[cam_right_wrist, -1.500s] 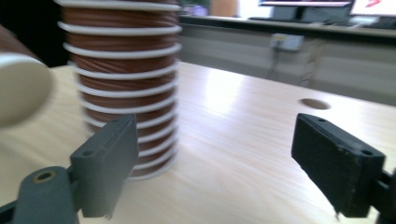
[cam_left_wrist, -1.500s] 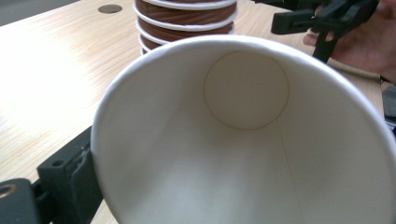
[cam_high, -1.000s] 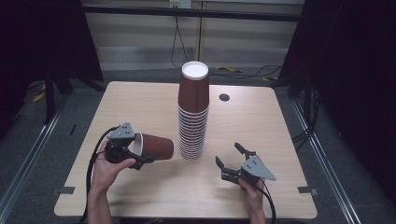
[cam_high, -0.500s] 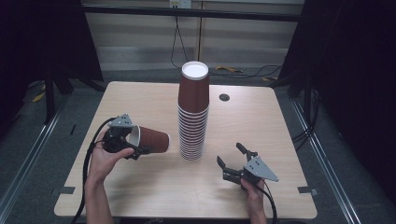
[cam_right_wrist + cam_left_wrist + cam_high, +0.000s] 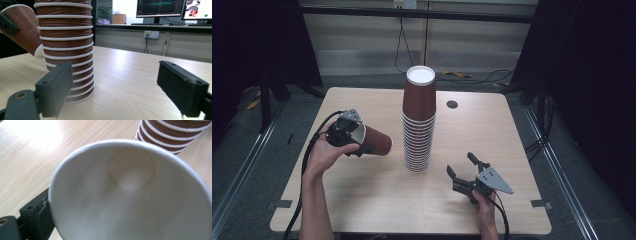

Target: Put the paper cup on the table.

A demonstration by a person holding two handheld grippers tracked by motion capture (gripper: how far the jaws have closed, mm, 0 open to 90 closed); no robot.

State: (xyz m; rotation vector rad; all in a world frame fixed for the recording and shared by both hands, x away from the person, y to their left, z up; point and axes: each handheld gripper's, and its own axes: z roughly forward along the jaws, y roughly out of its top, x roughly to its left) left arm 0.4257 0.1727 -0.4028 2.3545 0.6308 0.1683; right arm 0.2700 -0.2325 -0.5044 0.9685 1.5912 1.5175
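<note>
Brown and tipped on its side, a paper cup (image 5: 373, 141) is held by its rim in the left claw (image 5: 353, 136), just left of the tall cup stack (image 5: 418, 125); the right claw (image 5: 461, 172) is kept wide apart, low over the wooden tabletop (image 5: 362, 195).

Tall stack of brown ribbed paper cups (image 5: 419, 120) stands upside down at table centre — white rims banded, white base on top. Single brown cup (image 5: 371, 140) held tilted left of stack, apart — white inside (image 5: 130, 195) empty.
</note>
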